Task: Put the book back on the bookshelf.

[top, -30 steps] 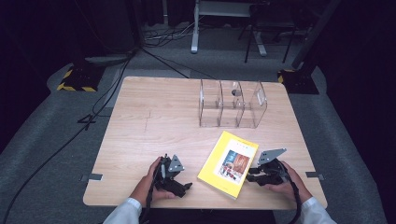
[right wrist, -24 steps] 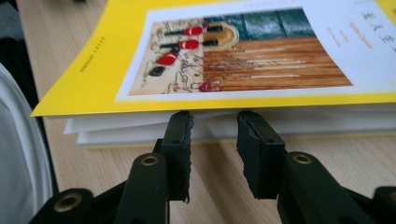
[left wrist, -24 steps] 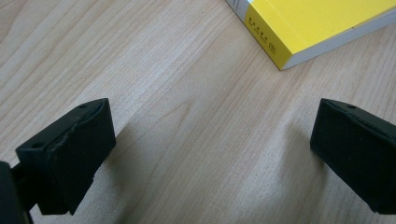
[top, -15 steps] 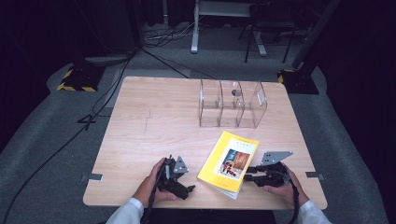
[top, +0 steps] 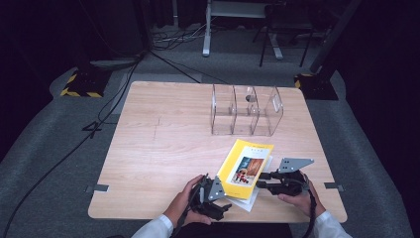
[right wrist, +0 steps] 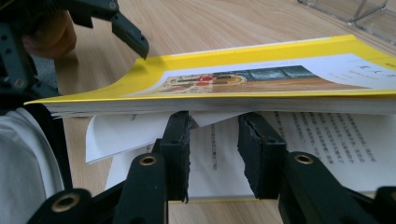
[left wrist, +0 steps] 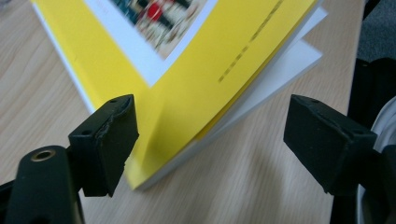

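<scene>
The right tool (top: 261, 179), jaws narrow and empty, sits under the yellow booklet (top: 246, 167) at 3 o'clock; the left tool (top: 224, 197), wide but just closing, straddles its corner at 7 o'clock.

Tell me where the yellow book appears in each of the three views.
High view: book, near edge, between both grippers.
Left gripper view: upper middle, corner between open jaws.
Right gripper view: across the middle, lifted above jaws.
Shared landmark: its cover picture.

One yellow book (top: 246, 167), one clear three-slot organiser (top: 246, 110), one wooden table (top: 163, 148) and two handheld grippers
</scene>
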`<state>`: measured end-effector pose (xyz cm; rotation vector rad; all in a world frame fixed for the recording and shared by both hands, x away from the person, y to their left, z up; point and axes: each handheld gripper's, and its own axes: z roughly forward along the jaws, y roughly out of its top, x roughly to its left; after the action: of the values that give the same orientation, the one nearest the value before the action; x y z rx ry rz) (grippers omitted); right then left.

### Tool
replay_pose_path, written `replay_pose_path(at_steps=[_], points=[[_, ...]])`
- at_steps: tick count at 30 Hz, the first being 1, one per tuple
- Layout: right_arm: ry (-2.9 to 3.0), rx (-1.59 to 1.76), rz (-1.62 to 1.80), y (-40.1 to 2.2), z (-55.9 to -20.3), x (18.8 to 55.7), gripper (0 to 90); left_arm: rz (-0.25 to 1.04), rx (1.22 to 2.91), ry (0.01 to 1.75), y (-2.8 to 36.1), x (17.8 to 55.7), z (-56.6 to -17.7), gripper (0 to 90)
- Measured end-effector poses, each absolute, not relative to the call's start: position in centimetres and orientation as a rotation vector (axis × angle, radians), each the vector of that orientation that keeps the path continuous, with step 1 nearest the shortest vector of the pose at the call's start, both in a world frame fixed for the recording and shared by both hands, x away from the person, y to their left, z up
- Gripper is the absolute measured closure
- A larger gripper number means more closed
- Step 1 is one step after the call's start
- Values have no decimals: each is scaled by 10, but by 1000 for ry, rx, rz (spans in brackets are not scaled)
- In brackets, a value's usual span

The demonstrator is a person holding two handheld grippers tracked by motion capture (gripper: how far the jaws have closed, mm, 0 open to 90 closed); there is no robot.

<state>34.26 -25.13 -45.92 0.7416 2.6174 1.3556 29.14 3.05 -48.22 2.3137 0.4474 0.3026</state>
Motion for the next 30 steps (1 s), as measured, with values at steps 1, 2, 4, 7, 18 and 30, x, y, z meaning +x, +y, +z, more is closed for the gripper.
replay_pose_path(at_steps=[1, 2, 4, 7, 18, 30], points=[[2613, 737, 1360, -251, -459, 343, 647, 310, 2314, 449, 27, 291, -482, 179], [2611, 740, 1362, -250, -458, 343, 648, 317, 2317, 450, 23, 291, -483, 183], [2608, 744, 1373, -248, -456, 344, 648, 329, 2307, 449, 18, 292, -484, 200], [2598, 744, 1395, -247, -454, 345, 649, 356, 2288, 485, 14, 294, -486, 227], [2594, 770, 1409, -250, -453, 348, 622, 401, 2217, 380, 25, 292, -473, 681], [2491, 619, 1467, -267, -426, 331, 385, 350, 2263, 363, 52, 301, -466, 803]])
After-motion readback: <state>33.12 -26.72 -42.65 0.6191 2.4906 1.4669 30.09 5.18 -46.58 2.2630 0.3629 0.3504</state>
